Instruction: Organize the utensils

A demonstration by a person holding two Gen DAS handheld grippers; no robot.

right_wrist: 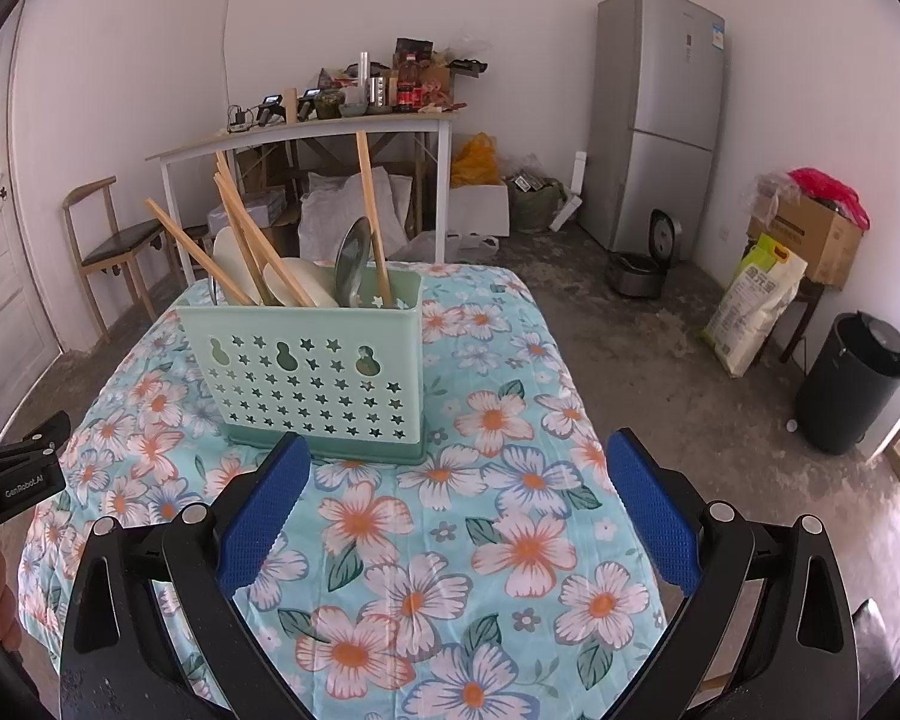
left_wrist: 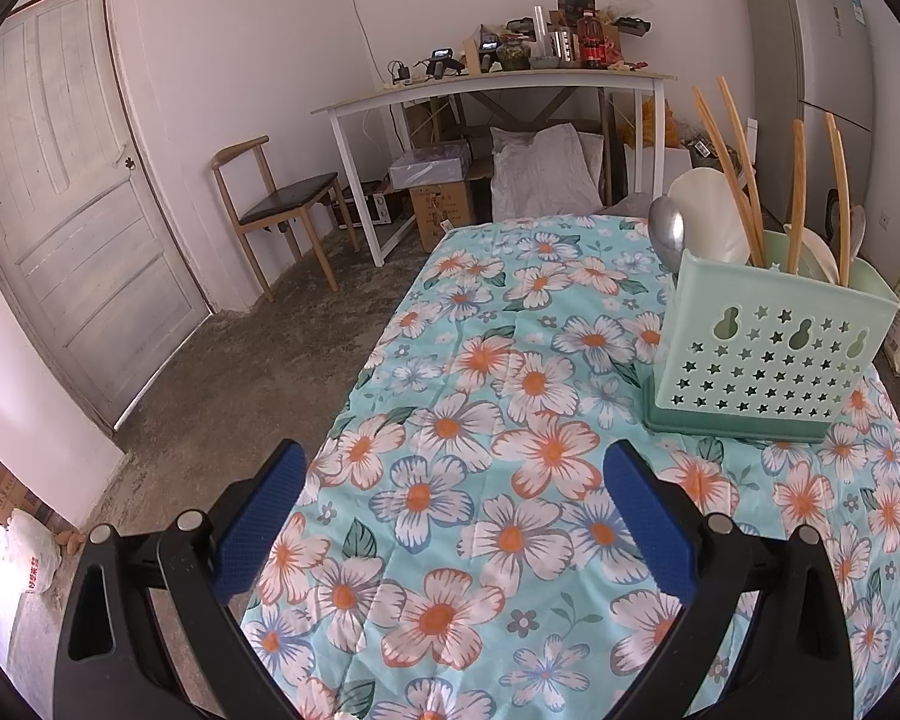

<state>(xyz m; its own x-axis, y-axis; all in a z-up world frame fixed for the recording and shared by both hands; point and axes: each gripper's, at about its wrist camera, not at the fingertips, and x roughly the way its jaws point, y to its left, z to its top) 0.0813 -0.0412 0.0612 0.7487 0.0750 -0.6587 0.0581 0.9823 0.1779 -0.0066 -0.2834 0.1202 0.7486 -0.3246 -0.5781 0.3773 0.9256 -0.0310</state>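
Both of your tools are empty: the left gripper (left_wrist: 453,516) and the right gripper (right_wrist: 459,510) each have their blue pads spread wide apart, with only the flowered tablecloth (left_wrist: 480,480) showing between them.

Everything you are sorting already stands in the green utensil holder (right_wrist: 315,372). It sits on the cloth just beyond your right gripper, slightly left of its centre line, while from your left gripper it lies further off to the far right. So your right hand is the nearer one.

The wooden chopsticks (right_wrist: 243,234) lean up and to the left, and one more chopstick (right_wrist: 372,216) stands closer to upright near the metal spoon (right_wrist: 351,264). White spoons (right_wrist: 297,282) rest between them. Their long axes run up out of the holder, so any pick will probably need you to come in from above, with the fingers closing across a shaft.

You cannot tell from either view how the holder is divided inside, nor whether any utensil lies loose on the table.
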